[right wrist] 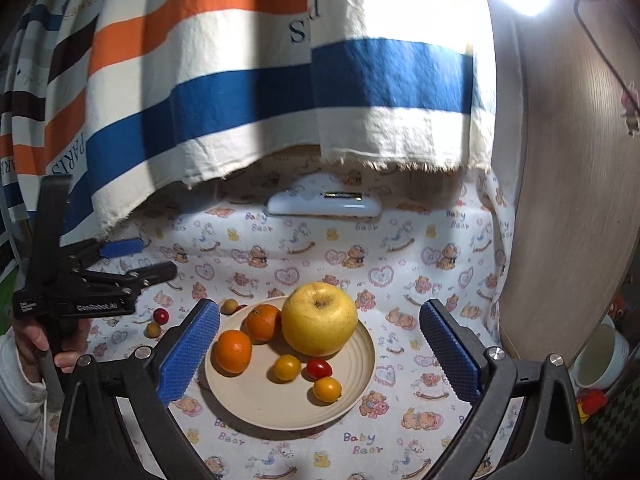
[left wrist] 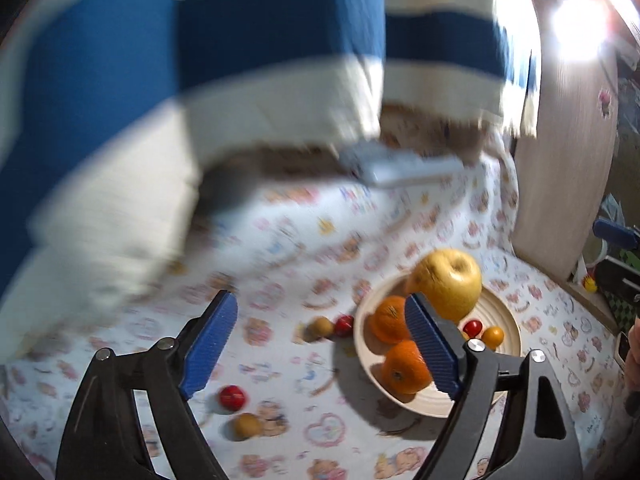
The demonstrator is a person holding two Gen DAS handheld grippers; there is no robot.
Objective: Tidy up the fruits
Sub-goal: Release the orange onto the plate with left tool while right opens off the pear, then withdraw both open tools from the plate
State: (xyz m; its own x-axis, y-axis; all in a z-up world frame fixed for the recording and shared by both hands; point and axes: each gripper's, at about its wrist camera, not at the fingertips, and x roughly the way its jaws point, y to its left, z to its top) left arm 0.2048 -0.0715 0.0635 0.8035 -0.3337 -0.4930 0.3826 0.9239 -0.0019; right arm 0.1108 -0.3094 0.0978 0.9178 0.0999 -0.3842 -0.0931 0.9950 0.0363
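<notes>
Right wrist view, nearest first: the right gripper has its blue pads spread wide to either side of the cream plate with nothing between them, hanging above and short of it. On the plate sit a big yellow apple, two oranges side by side to its left, and in front a yellow cherry tomato, a red cherry tomato and another orange-yellow one. That gathering looks like the sorting already under way, with the plate as the collecting place.

Left of the plate, the person's hand holds the left gripper, whose jaws stand apart and empty; no fruit is in them in either view.

Four small fruits lie loose on the bear-print cloth: a red one and a yellowish one closer in the left wrist view, then another red and yellowish pair just beside the plate's rim. By my judgement these are what remains to be brought over.

Farther back lies a white flat device, partly under the hanging striped cloth, well clear of the fruit. A wooden panel rises at the right. The left view is blurred, so fine detail there is uncertain.
</notes>
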